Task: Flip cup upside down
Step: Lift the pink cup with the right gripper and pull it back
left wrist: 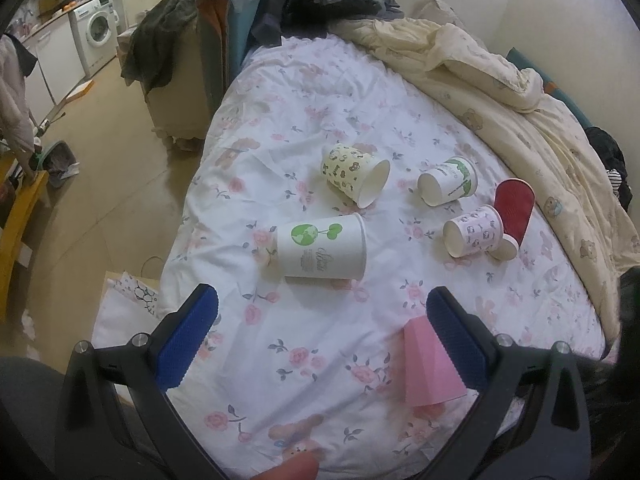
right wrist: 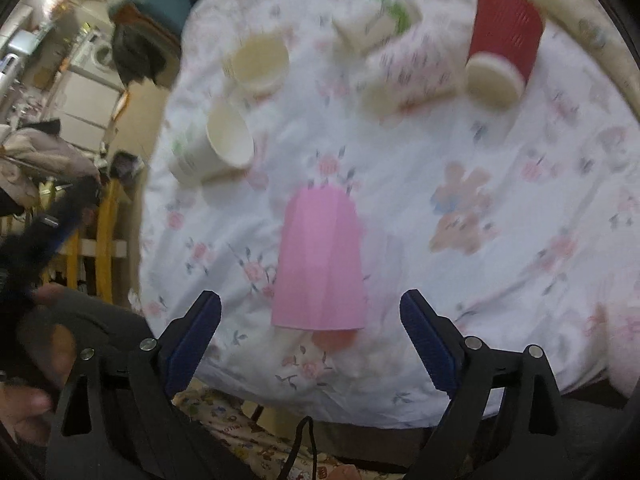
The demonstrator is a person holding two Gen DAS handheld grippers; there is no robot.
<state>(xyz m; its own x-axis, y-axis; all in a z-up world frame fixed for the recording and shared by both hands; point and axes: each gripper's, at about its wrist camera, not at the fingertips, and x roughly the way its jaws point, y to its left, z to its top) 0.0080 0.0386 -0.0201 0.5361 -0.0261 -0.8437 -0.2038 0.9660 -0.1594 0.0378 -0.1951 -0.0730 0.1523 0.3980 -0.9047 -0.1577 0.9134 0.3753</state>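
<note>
Floral bedsheet [right wrist: 460,140] carries the pink cup [right wrist: 320,264], mouth-down, axis upright, dead ahead between the spread, empty right gripper [right wrist: 310,312] fingers; left gripper [left wrist: 322,306] likewise spread, farther off.

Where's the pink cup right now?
The pink cup stands upside down on the floral bedsheet, centred just ahead of the open right gripper; in the left wrist view it sits beside the left gripper's right finger.

ur left gripper [left wrist: 322,336] & right gripper [right wrist: 310,338]: black frames w/ silver screws, ribbed blue pads [left wrist: 188,338]. ur bare fingertip [left wrist: 290,468] shows pinkish; dark sleeve [right wrist: 86,316].
</note>
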